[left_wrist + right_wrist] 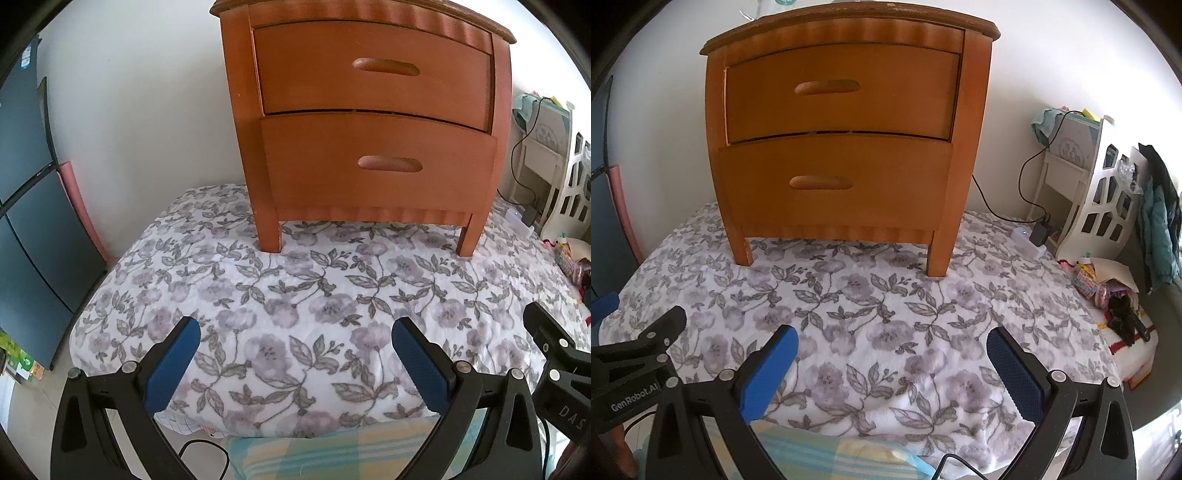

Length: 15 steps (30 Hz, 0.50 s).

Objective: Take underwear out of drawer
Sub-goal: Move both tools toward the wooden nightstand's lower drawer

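1. The left gripper [295, 354] and the right gripper [891, 356] hung spread wide, empty, over the floral bedspread [314, 295].
2. The nightstand [842, 140] stood on it, with its upper drawer [842, 92] and lower drawer [831, 181] closed, so the underwear stayed hidden, its drawer unknowable.

Floral-covered bed [295, 295] — wooden nightstand [369, 129] standing on it.

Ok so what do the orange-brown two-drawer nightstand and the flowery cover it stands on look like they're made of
The orange-brown two-drawer nightstand looks like wood with a smooth, satin varnish: faint grain, a worn top edge and carved recessed handles suggest so, though veneer is possible. The white cover with grey-purple flowers looks like soft, fleecy fabric: its surface is matte and fuzzy, and it sags at the near edge.
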Motion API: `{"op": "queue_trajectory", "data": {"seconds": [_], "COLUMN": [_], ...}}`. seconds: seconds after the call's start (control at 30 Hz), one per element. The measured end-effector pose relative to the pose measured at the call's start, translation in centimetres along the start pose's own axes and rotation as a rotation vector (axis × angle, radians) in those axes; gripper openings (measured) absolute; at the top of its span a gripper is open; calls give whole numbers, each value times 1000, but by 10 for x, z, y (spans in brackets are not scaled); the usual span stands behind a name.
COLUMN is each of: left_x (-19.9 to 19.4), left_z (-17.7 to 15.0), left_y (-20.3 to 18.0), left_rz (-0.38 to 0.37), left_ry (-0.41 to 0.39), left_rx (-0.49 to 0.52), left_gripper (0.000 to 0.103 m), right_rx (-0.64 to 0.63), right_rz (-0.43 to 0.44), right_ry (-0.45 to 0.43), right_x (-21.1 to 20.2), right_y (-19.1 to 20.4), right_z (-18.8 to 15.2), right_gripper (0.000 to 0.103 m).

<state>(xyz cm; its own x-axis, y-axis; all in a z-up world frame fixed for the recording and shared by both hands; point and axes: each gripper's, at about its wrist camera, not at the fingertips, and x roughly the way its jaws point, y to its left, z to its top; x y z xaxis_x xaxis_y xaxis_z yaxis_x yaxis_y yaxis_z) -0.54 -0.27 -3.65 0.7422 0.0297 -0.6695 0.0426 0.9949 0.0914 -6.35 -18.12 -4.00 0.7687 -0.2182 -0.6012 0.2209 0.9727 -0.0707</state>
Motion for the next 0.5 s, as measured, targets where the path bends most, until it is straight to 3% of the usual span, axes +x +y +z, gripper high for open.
{"op": "queue_trajectory", "data": {"seconds": [0.5], "left_x": [4], "left_z": [-3], "left_y": [-2], "left_rz": [-8], "left_ry": [12], "left_rx": [6], "left_gripper": [103], "right_rx": [11], "right_rz": [4], "right_ry": [-6], "right_x": [2], "right_y": [0], "right_z": [-2], "right_gripper": [103]}}
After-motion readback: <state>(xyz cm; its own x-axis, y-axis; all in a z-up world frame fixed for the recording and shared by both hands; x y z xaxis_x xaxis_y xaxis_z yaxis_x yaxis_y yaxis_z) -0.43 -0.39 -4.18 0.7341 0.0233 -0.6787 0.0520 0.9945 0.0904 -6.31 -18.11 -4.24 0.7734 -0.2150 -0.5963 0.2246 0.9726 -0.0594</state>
